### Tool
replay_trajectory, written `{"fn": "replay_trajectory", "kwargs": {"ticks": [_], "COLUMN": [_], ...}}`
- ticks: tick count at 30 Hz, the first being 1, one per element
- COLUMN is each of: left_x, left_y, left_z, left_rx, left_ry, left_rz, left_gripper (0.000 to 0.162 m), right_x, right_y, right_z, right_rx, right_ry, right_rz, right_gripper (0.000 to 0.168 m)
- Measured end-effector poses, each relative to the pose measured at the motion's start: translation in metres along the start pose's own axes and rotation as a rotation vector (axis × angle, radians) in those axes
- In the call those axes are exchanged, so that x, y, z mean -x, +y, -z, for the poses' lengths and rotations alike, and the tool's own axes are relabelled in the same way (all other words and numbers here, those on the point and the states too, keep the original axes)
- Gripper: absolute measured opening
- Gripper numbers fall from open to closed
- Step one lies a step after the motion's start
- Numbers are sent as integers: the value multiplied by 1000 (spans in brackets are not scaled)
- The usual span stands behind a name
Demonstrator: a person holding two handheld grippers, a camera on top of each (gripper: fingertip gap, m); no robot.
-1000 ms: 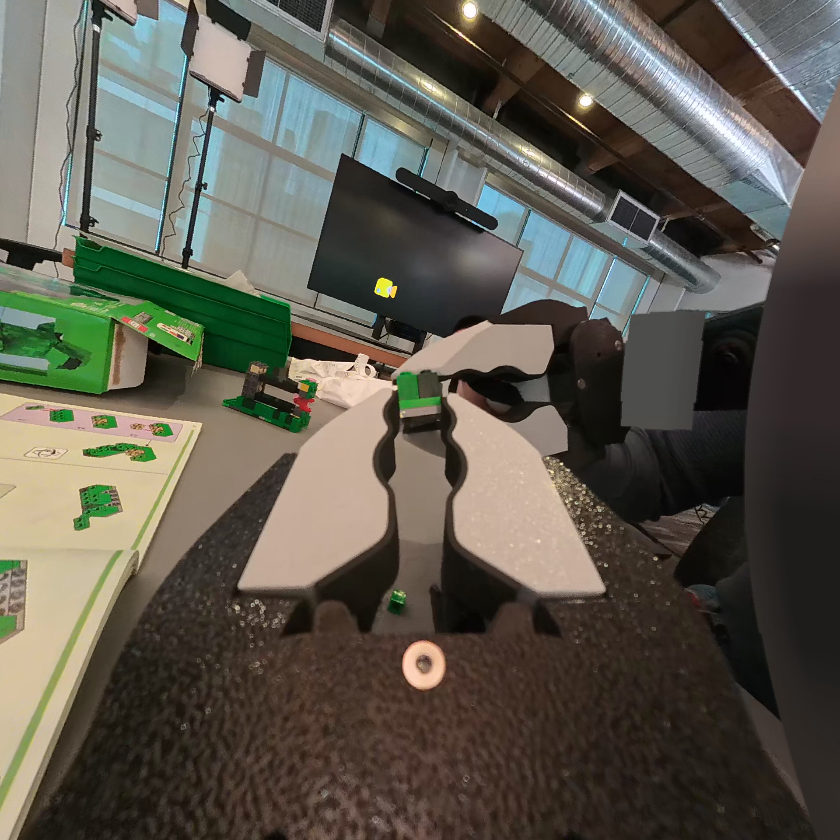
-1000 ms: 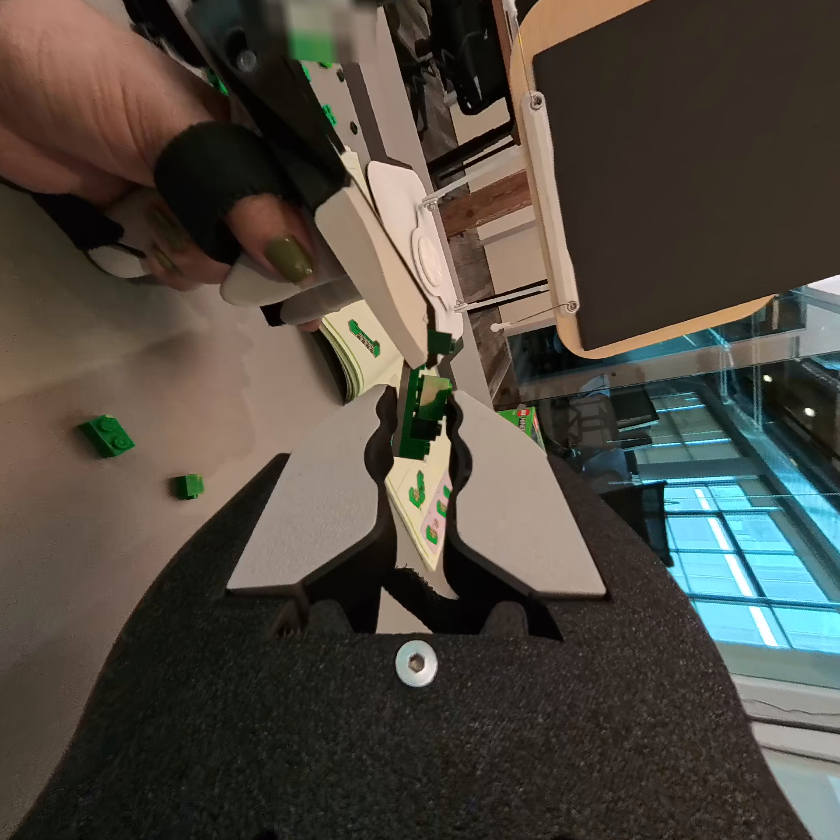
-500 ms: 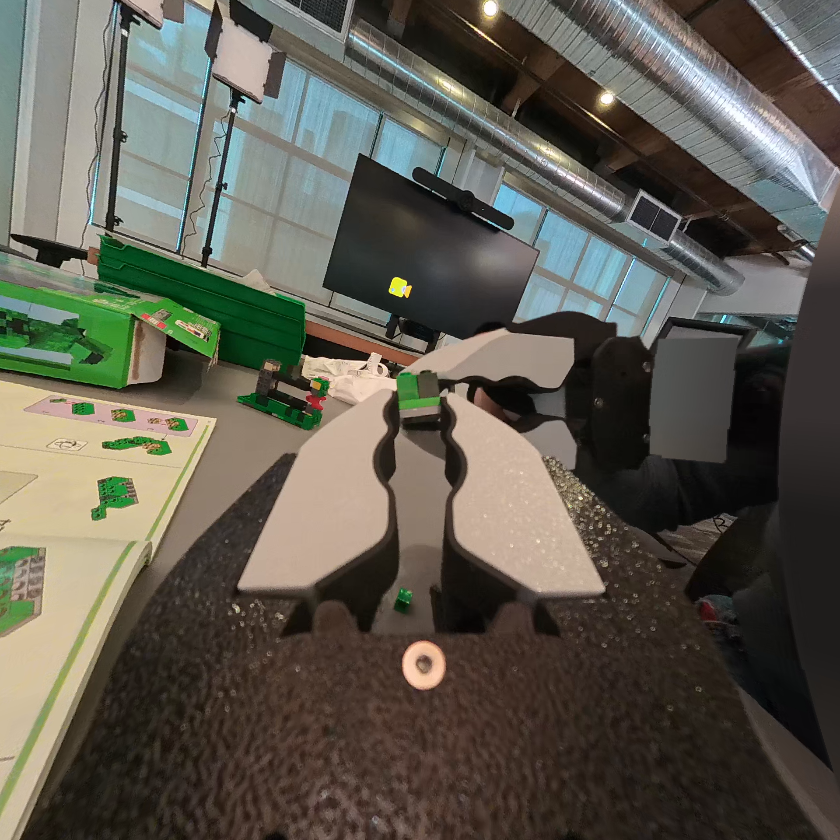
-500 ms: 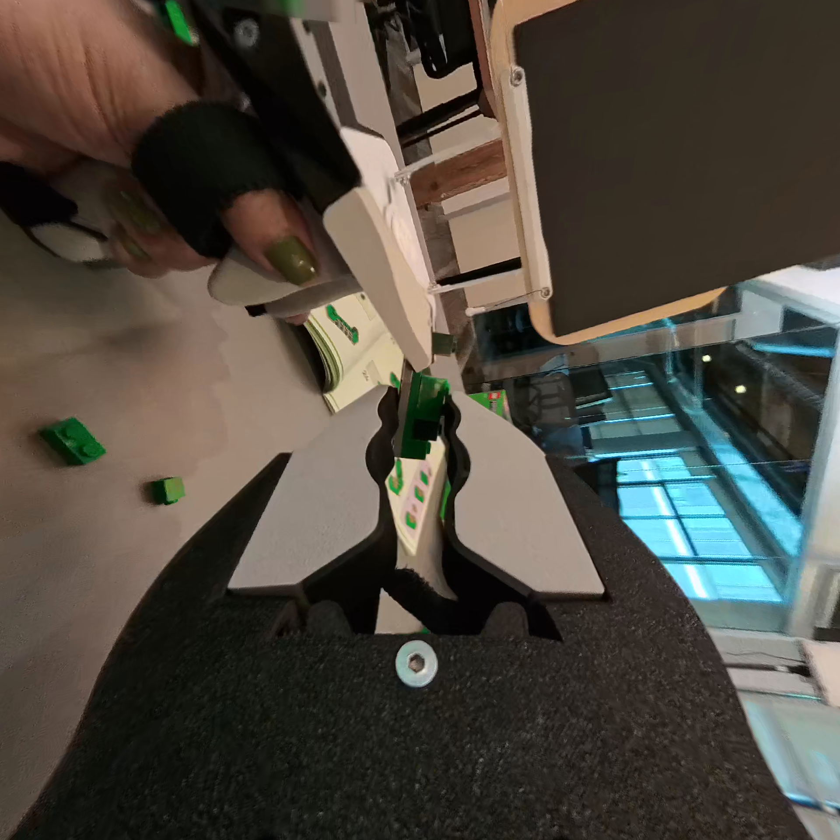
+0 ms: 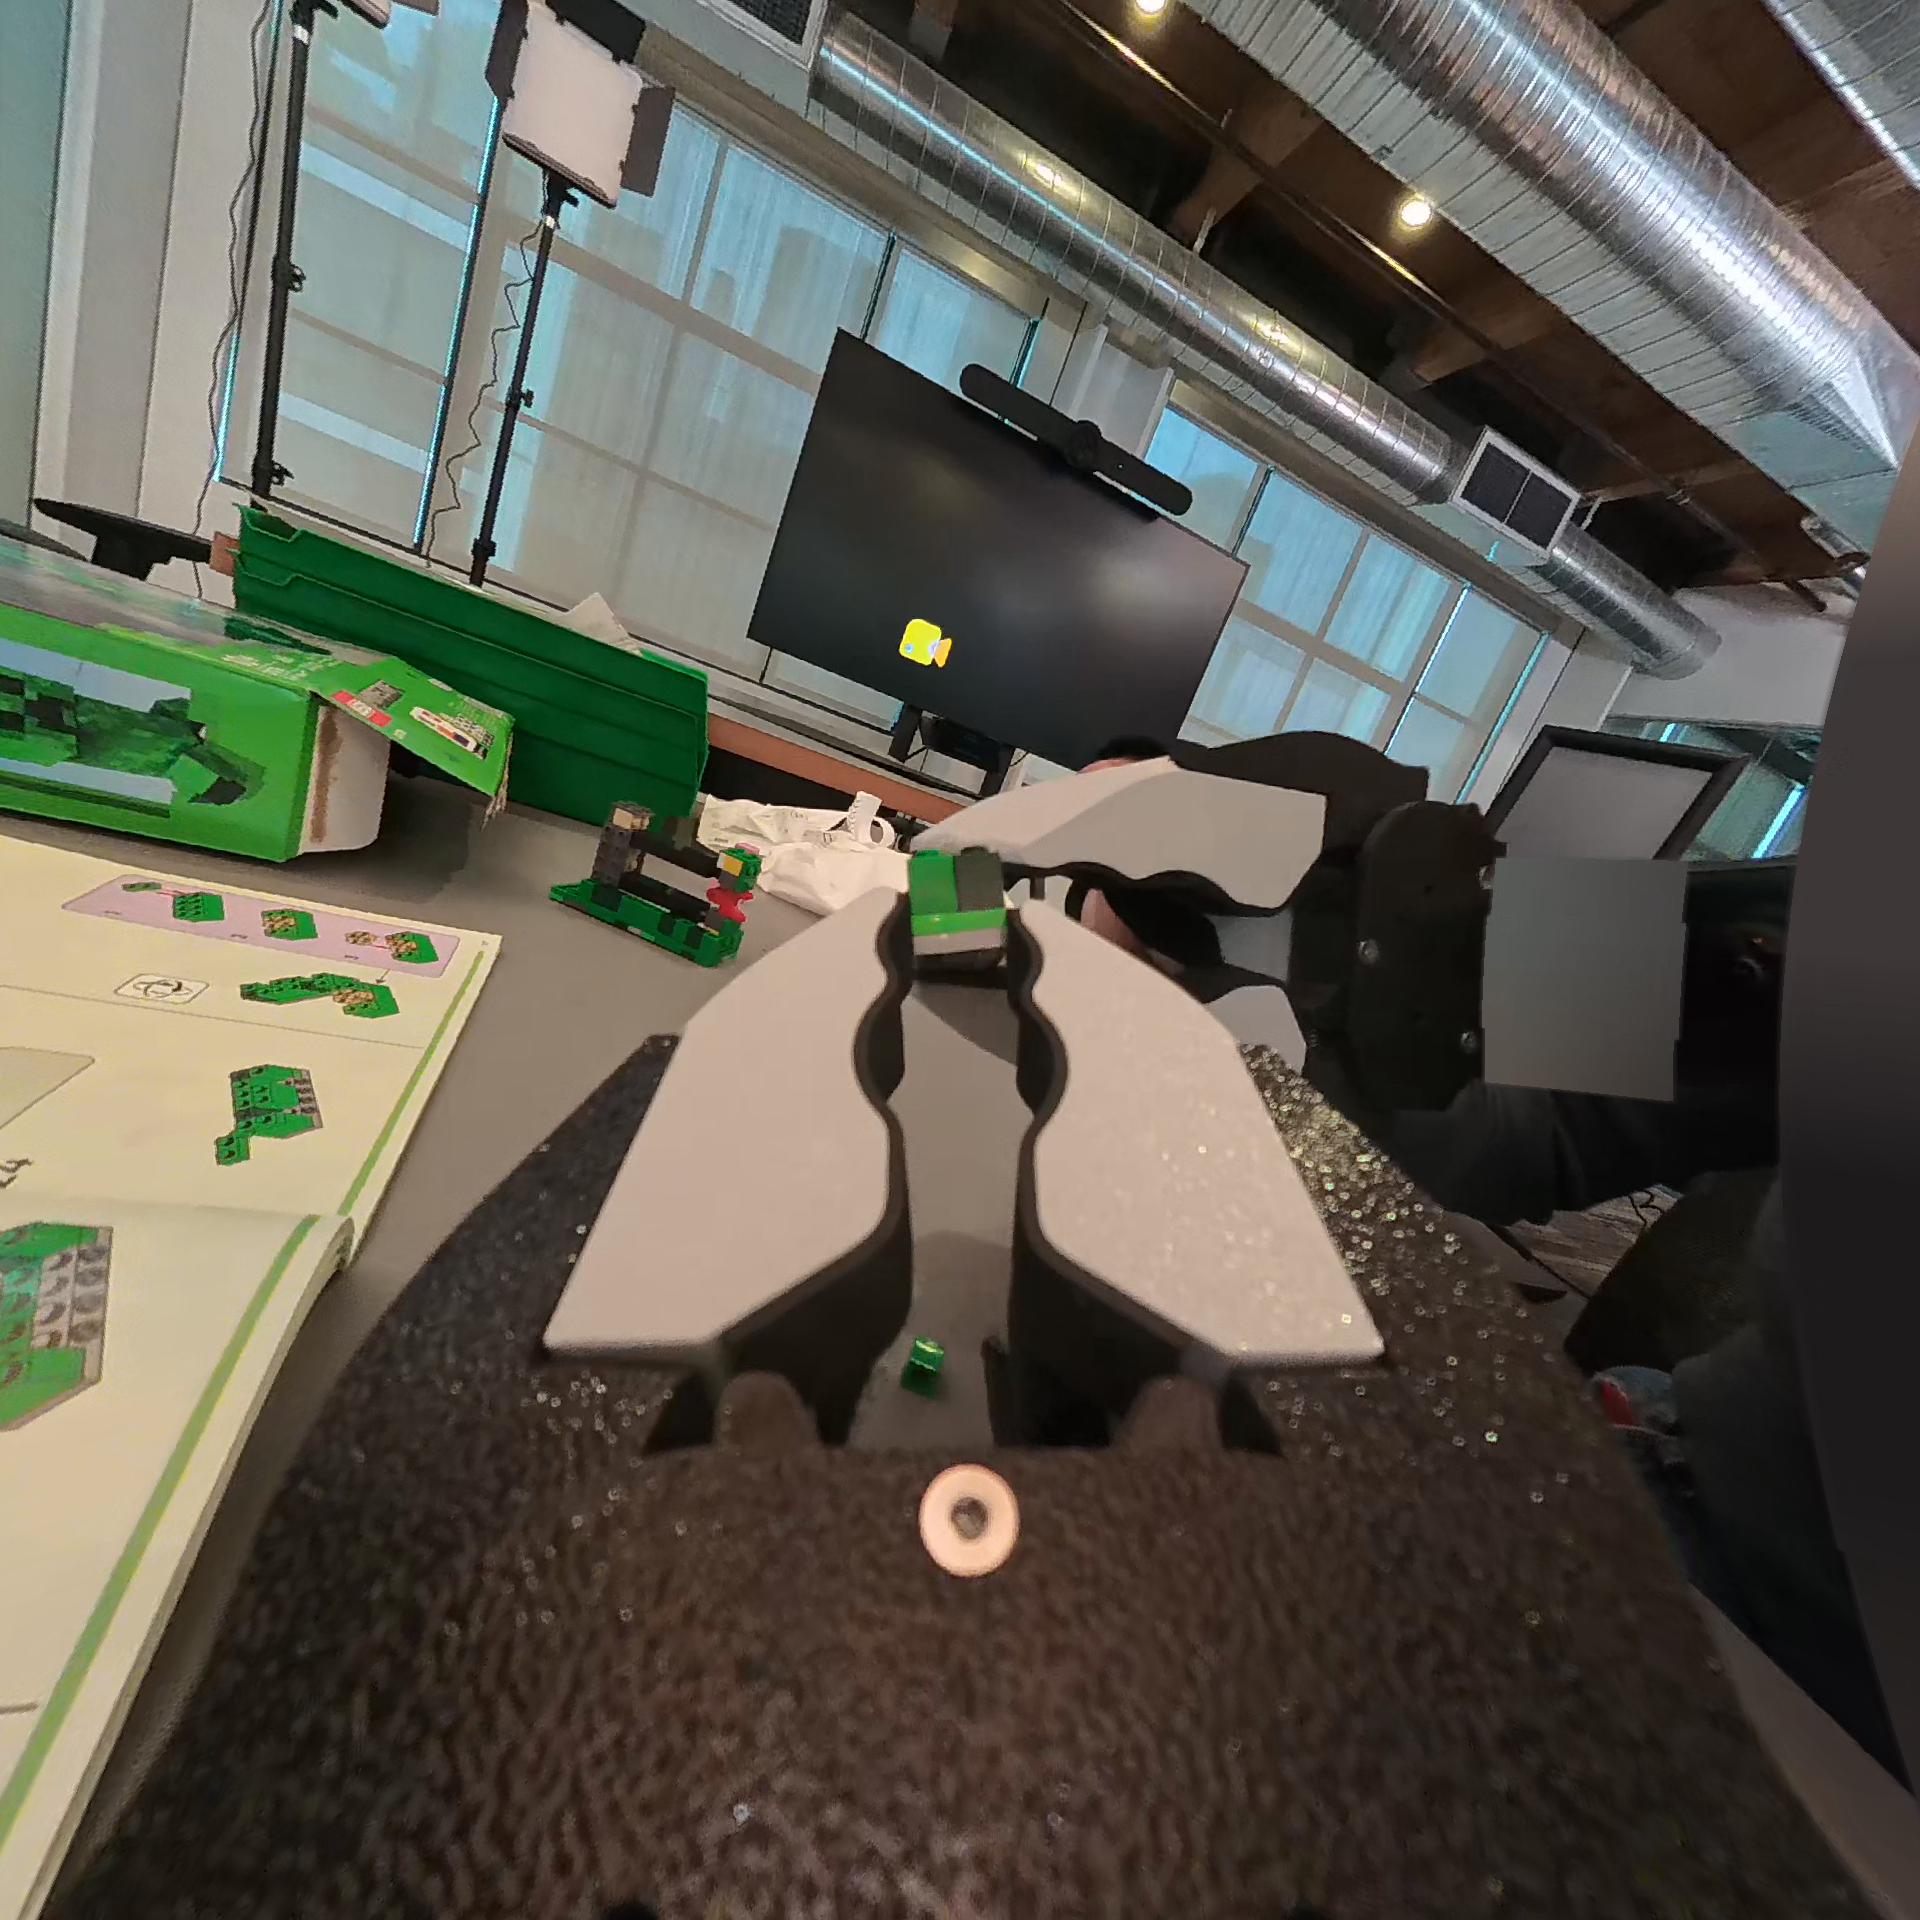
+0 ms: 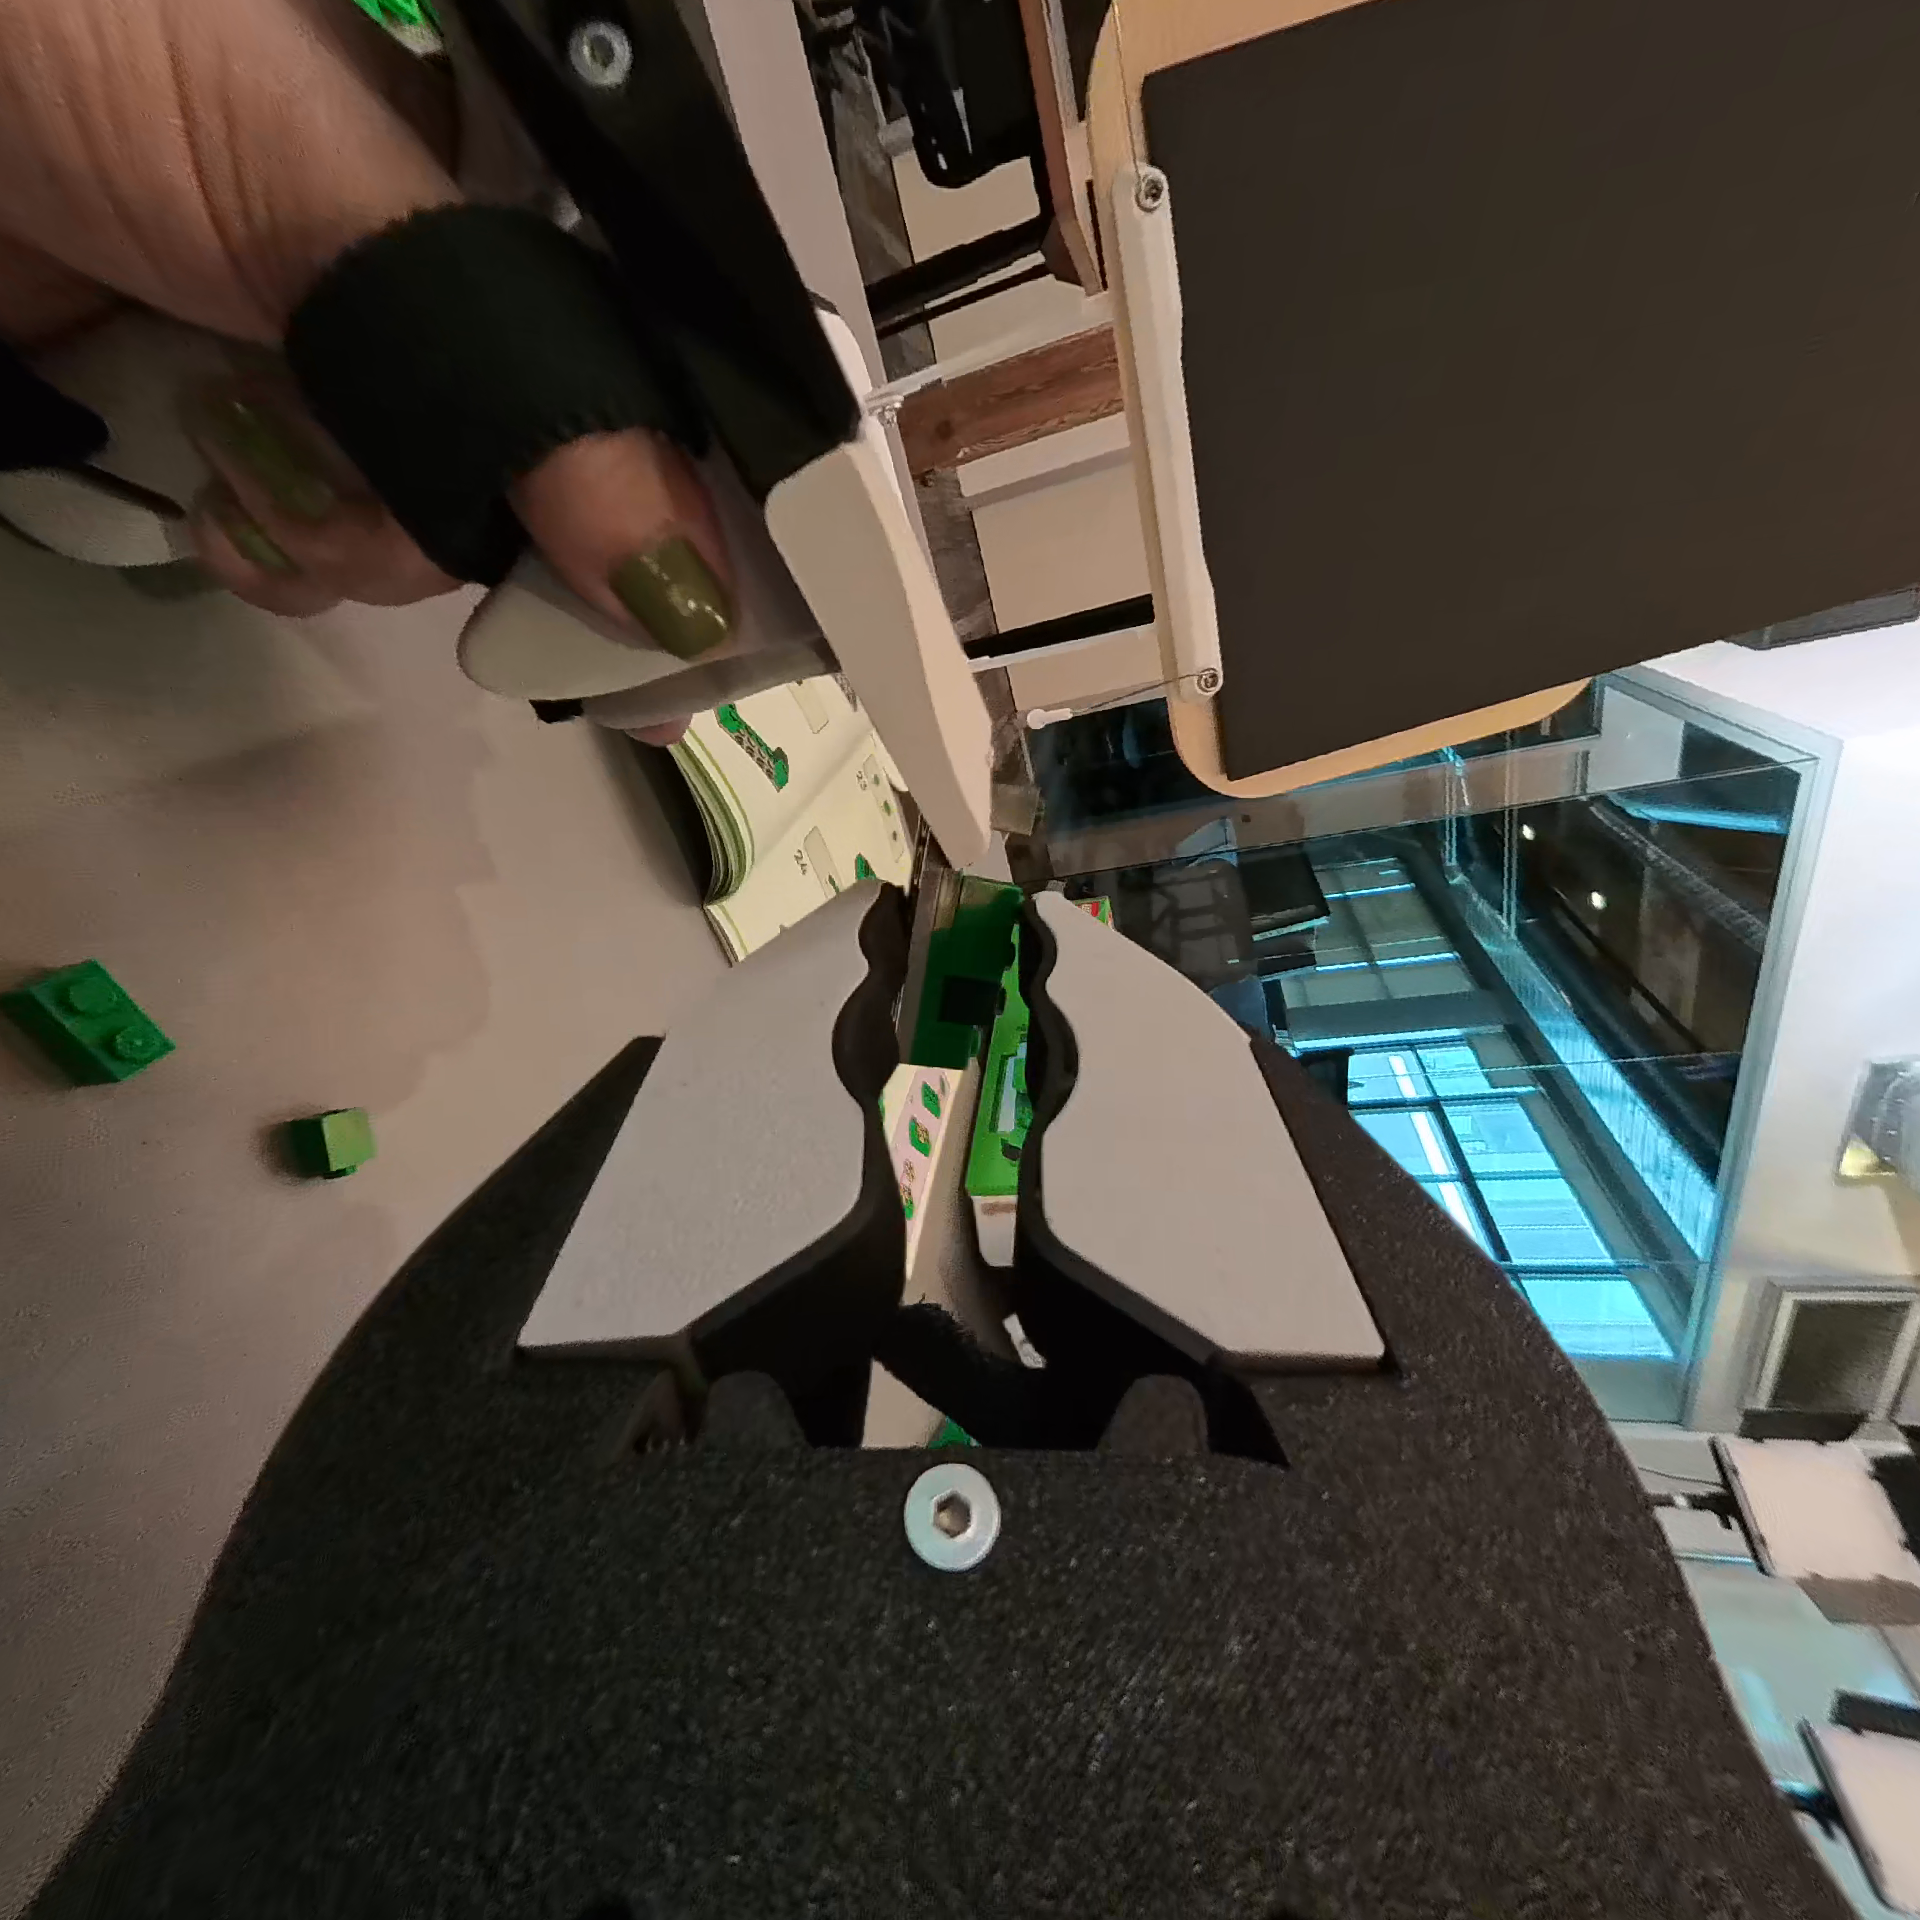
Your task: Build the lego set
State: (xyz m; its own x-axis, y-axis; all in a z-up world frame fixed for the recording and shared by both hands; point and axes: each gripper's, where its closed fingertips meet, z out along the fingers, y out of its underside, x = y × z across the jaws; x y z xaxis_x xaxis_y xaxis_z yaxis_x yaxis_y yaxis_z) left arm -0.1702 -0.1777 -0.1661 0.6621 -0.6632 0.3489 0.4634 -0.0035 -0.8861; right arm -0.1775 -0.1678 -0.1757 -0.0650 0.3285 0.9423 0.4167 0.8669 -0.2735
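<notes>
Left wrist view: the left gripper (image 5: 958,925) is clamped on a small green and grey brick assembly (image 5: 956,906) at its fingertips, held above the grey table (image 5: 582,997). The right gripper's grey fingers (image 5: 1132,831) meet it from the right. An open instruction booklet (image 5: 187,1091) lies near left, a half-built green model (image 5: 665,894) farther off.

Right wrist view: the right gripper (image 6: 951,935) pinches a flat green brick piece (image 6: 961,987); the left gripper's pale finger (image 6: 894,655) touches its far end. Two loose green bricks (image 6: 88,1023) lie on the left.
</notes>
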Motion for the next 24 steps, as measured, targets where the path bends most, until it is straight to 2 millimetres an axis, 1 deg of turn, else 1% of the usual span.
{"fn": "replay_trajectory", "kwargs": {"ticks": [7,9,11,12,13,14,16,18,19,21,23,24], "left_x": [1,0,-2,-3,-4,-6,-13,-20,-24,-31,-34,-35], "left_y": [3,2,0,0,-2,-4,-9,-11,-12,-12,-15,-17], "left_z": [-2,-1,0,1,2,4,8,11,12,14,17,19], "left_rx": [23,13,4,0,-12,-32,-63,-72,-73,-74,-92,-106], "left_ry": [-16,-10,15,26,37,58,125,196,226,281,312,323], "left_rz": [-10,-6,9,11,10,12,23,23,16,6,8,10], "left_gripper": [16,16,16,16,16,16,16,16,16,16,16,16], "right_x": [0,0,1,1,3,3,5,8,10,9,9,13], "right_y": [3,2,-2,-3,-4,-4,-2,-3,-5,-9,-10,-5], "right_z": [1,1,2,3,6,9,17,27,33,44,53,53], "right_rx": [13,-3,-39,-57,-78,-103,-149,-220,-259,-335,-382,-354], "right_ry": [-39,-34,-49,-68,-104,-140,-232,-360,-444,-605,-710,-733], "right_rz": [77,51,-23,-70,-122,-188,-353,-552,-666,-892,-1008,-1019], "right_gripper": [19,19,20,20,31,47,61,63,59,57,54,50]}}
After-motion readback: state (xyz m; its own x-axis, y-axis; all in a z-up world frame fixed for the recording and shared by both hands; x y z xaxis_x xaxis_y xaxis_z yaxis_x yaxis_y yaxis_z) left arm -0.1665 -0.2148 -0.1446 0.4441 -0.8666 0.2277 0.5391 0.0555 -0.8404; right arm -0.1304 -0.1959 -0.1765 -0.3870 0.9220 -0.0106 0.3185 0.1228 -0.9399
